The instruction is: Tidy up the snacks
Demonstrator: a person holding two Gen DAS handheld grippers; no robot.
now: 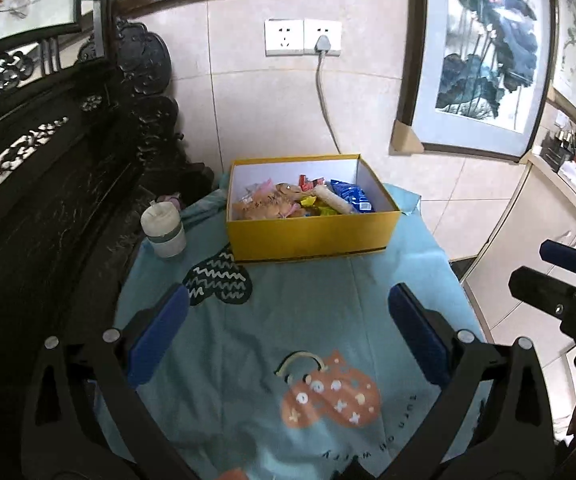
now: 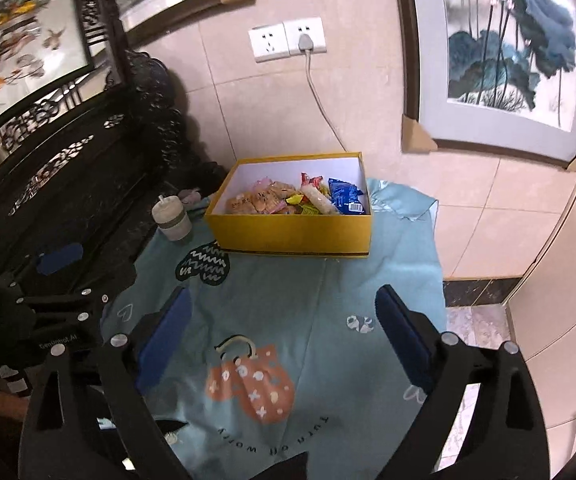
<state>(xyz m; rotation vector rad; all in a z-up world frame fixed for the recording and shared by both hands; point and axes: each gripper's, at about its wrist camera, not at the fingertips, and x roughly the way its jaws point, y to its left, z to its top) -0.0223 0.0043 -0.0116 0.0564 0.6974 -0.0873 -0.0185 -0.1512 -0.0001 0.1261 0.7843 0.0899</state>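
Yellow cardboard box (image 1: 312, 236) sitting at far end of teal printed cloth (image 1: 308, 320), lid off. Packaged snacks (image 1: 288, 200) lying inside box: tan wrappers at box's left, blue packet (image 1: 352, 196) at box's right. Lidded cup (image 1: 163, 228) standing just left of box. Left gripper (image 1: 288, 332) hovering over cloth, near side of box, jaws spread apart, gripping nothing. Right gripper (image 2: 283, 336) hovering likewise, jaws apart, carrying nothing. Wall socket (image 1: 303, 37) showing above box.
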